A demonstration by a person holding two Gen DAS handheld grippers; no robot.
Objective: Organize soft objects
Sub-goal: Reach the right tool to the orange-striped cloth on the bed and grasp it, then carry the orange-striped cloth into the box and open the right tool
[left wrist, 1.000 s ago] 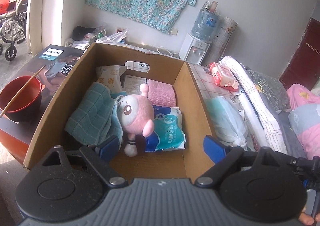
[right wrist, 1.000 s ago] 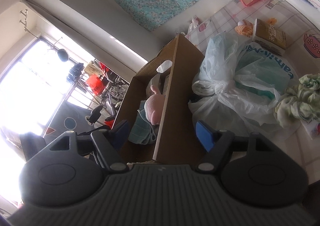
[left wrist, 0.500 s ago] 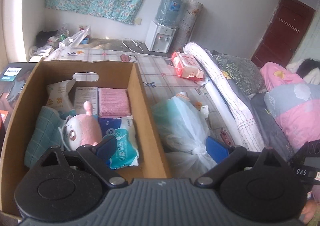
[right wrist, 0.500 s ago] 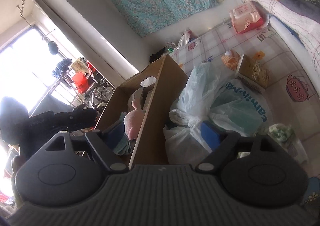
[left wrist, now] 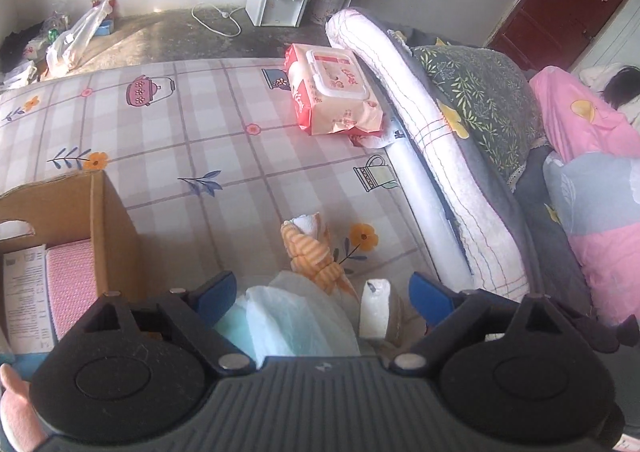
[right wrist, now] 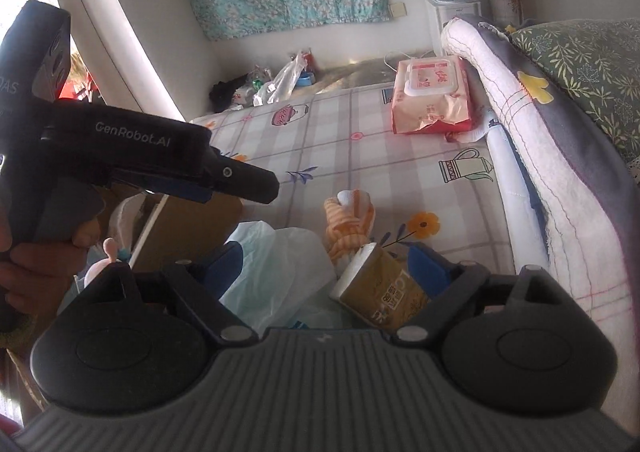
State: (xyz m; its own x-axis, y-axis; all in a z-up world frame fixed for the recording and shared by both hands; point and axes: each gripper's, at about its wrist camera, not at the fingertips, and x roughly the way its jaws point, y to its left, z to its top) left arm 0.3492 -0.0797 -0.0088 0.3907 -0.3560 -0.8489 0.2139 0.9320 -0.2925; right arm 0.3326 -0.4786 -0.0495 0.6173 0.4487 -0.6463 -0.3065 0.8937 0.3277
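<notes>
One cardboard box point(left wrist: 100, 212) cut off at frame edge; one orange striped cloth point(left wrist: 316, 256), half hidden by plastic bag point(left wrist: 288, 316). Left hand-held gripper point(left wrist: 320, 294) closing, right hand-held gripper point(right wrist: 326, 264) opening, both wide apart and gripping nothing.

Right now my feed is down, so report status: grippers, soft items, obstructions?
Left hand-held gripper closing, right opening, both empty. Orange toy still outside box. Plastic bag in the way.

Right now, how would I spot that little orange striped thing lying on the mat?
Start at the checked floor mat printed with teapots and flowers, and find the cardboard box at its near left. Just right of the box lies a pale plastic bag; the orange striped cloth bundle lies at its far edge, beside a printed orange flower. It alone has orange and white stripes.
</notes>
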